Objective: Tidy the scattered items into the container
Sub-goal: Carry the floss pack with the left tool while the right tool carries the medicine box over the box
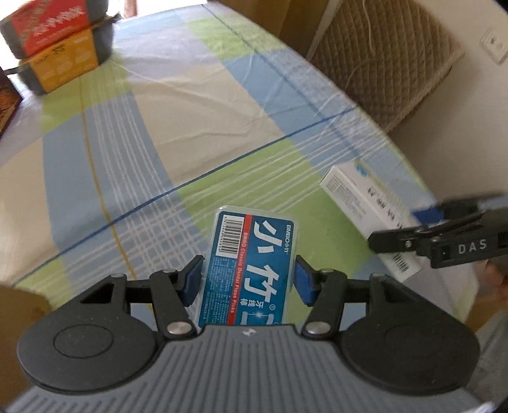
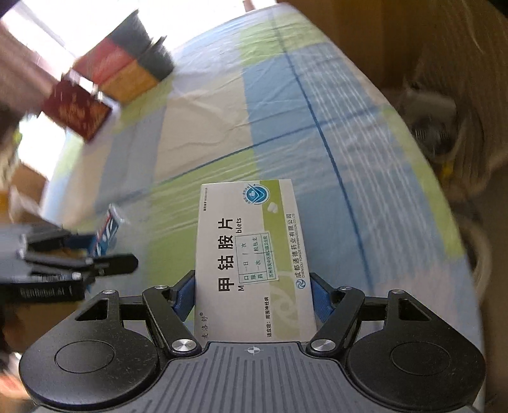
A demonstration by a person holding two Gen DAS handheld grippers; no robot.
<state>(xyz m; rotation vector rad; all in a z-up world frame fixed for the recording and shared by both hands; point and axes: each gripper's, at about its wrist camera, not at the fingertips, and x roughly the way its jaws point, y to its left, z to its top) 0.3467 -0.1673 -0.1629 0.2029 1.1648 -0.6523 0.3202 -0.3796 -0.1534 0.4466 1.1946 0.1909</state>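
Observation:
My left gripper [image 1: 249, 276] is shut on a blue dental floss pick box [image 1: 254, 254], held lengthwise above the checkered tablecloth [image 1: 190, 127]. In the right wrist view it shows blurred at the left [image 2: 108, 251] with the blue box [image 2: 106, 228] in it. My right gripper [image 2: 254, 289] is shut on a white and green tablet box [image 2: 250, 247], also off the cloth. It enters the left wrist view from the right [image 1: 397, 227], gripping the white box [image 1: 358, 200]. A grey container [image 1: 103, 38] stands at the table's far left end.
A red box [image 1: 47, 22] and an orange box [image 1: 60, 66] are stacked in the grey container [image 2: 152, 54]. A dark red box [image 2: 77, 111] stands near it. A wicker basket [image 1: 387, 63] sits beyond the table's right edge. A cardboard box [image 2: 25, 193] is at the left.

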